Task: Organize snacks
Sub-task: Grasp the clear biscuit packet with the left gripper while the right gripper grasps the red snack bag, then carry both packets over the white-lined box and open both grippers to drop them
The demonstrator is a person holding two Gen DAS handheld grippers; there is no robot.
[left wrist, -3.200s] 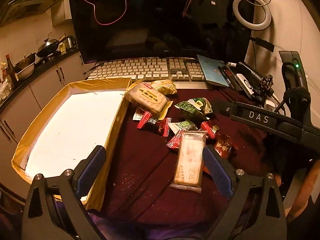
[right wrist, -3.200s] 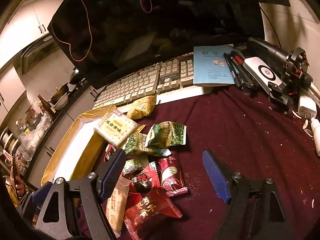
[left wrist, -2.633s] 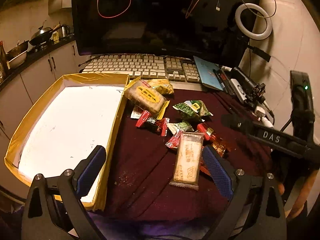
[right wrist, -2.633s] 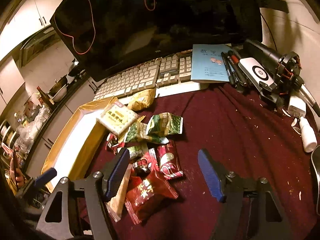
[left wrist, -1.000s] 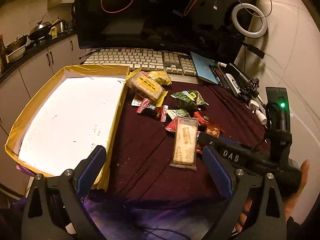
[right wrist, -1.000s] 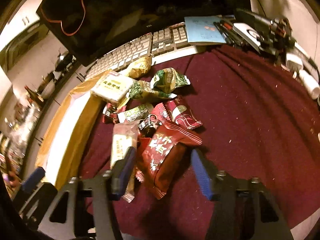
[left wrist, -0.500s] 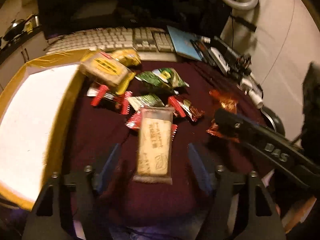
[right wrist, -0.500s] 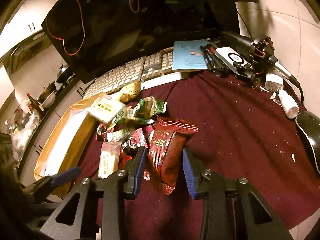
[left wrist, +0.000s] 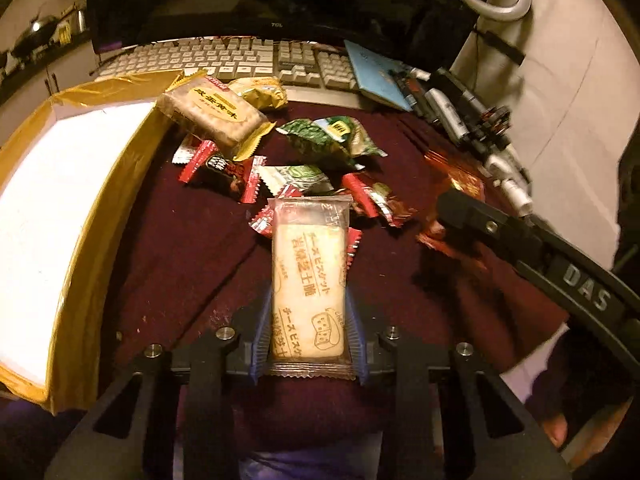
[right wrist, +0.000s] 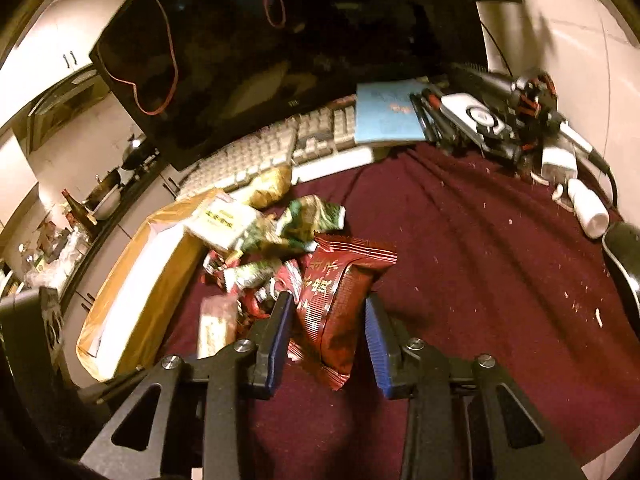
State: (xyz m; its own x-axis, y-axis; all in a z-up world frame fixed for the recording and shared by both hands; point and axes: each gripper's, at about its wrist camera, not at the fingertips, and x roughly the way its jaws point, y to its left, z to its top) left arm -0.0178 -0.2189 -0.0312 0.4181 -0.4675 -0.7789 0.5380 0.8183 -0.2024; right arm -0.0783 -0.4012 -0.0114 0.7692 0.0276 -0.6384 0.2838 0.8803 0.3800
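Observation:
My left gripper (left wrist: 308, 336) is shut on a long clear pack of pale biscuits (left wrist: 309, 276), its far end over the snack pile. My right gripper (right wrist: 328, 320) is shut on a dark red snack bag (right wrist: 340, 300) and holds it above the maroon cloth (right wrist: 480, 280). The red bag shows blurred in the left wrist view (left wrist: 452, 184) behind the right gripper's finger. Loose snacks lie in a pile: a yellow cracker pack (left wrist: 212, 114), a green bag (left wrist: 328, 140) and small red wrappers (left wrist: 218, 168). The gold-edged white box (left wrist: 60, 200) lies open at the left.
A keyboard (left wrist: 240, 60) and a dark monitor (right wrist: 280, 52) stand at the back. A blue booklet (right wrist: 386, 118), pens, small devices and a white bottle (right wrist: 590, 210) lie at the back right. A black mouse (right wrist: 624, 256) sits at the right edge.
My left gripper has moved forward and shut on the biscuit pack. My right gripper shut on the red bag earlier and has lifted it off the pile.

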